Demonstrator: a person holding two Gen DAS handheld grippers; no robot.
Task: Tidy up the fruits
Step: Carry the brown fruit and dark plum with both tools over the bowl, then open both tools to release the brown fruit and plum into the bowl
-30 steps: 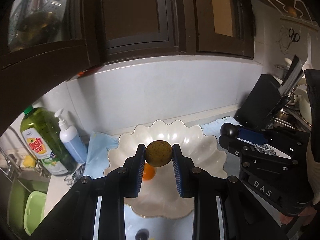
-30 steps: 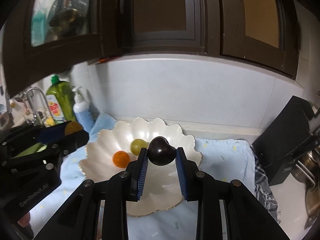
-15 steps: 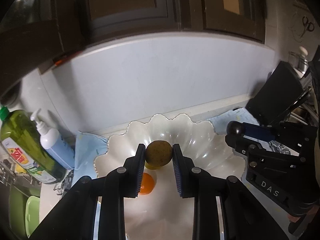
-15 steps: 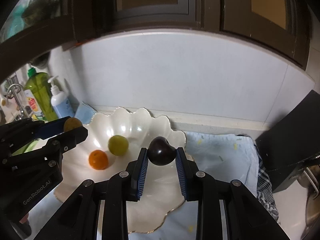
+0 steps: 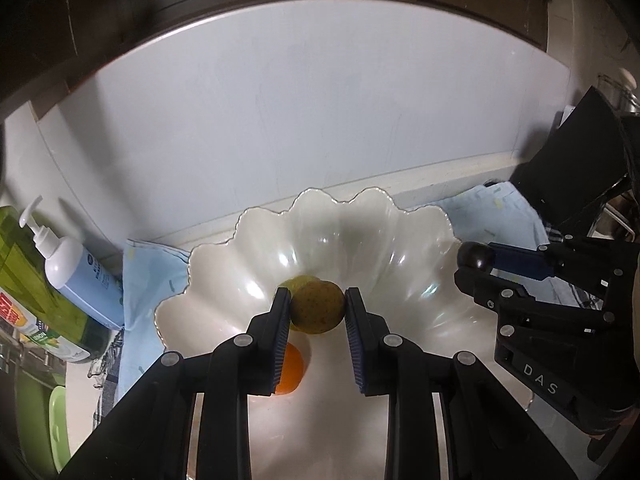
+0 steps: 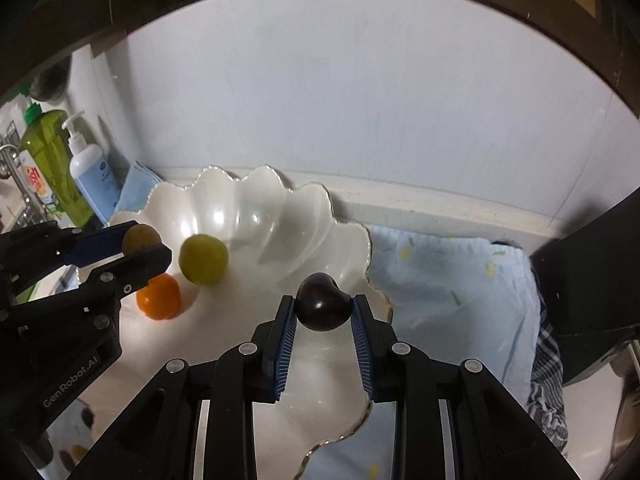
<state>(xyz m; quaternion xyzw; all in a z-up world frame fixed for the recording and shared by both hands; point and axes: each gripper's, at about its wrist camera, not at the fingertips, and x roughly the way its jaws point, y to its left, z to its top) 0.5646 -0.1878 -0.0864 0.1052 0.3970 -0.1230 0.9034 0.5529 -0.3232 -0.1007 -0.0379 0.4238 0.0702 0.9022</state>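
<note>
a speckled brownish-green fruit (image 5: 317,307) and a dark plum (image 6: 323,307) hang above the scalloped white bowl (image 6: 256,216); an orange (image 6: 158,297) and a yellow-green fruit (image 6: 203,259) lie inside.

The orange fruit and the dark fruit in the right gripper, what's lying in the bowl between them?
Nothing. In the right wrist view, only bare white bowl separates the orange fruit from the dark fruit; the yellow-green fruit sits farther back.

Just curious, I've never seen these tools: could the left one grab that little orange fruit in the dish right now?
Probably not: the left gripper is shut on a speckled brown-green fruit, so its jaws are full. The orange fruit lies uncovered just beneath.
</note>
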